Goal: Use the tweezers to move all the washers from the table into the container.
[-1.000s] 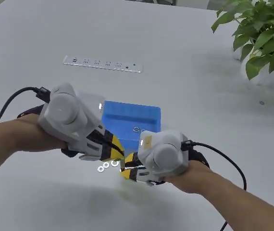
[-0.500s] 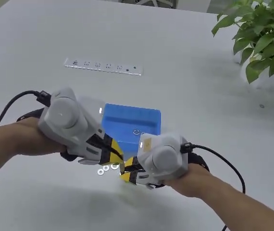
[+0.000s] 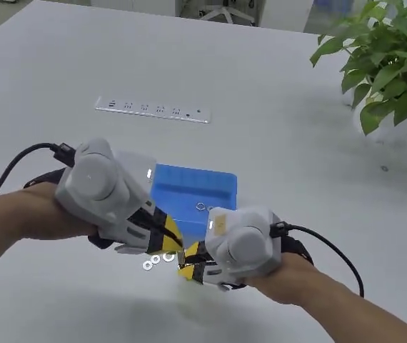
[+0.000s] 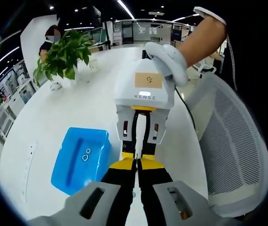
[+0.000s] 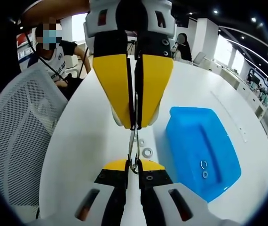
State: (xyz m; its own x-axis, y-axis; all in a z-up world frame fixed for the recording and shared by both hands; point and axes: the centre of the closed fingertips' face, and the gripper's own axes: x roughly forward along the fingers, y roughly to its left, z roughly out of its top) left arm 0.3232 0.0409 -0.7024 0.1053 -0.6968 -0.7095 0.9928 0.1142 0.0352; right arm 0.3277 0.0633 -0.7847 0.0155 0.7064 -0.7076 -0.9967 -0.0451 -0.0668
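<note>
Both sets of jaws are clenched on one pair of tweezers (image 5: 133, 143): the left gripper (image 5: 134, 125) pinches it from above in the right gripper view, and the right gripper (image 5: 133, 165) closes on its lower end, nose to nose, apparently to seat the slim tool squarely before a pick. Which end of the tweezers each grasps cannot be told. Loose washers (image 5: 147, 152) lie on the white counter (image 3: 275, 143) just beside and beneath the meeting jaws, near the blue container (image 5: 185, 122). Two washers (image 5: 203, 169) already rest on its floor, so the job looks partly done. The container's near wall stands close to the loose ones, making a short carry, though its raised rim would need clearing. A power strip (image 3: 152, 109) and a potted plant (image 3: 389, 64) sit well apart. The counter's near edge, with a mesh chair (image 5: 26, 141) beyond it, lies behind the hands.
</note>
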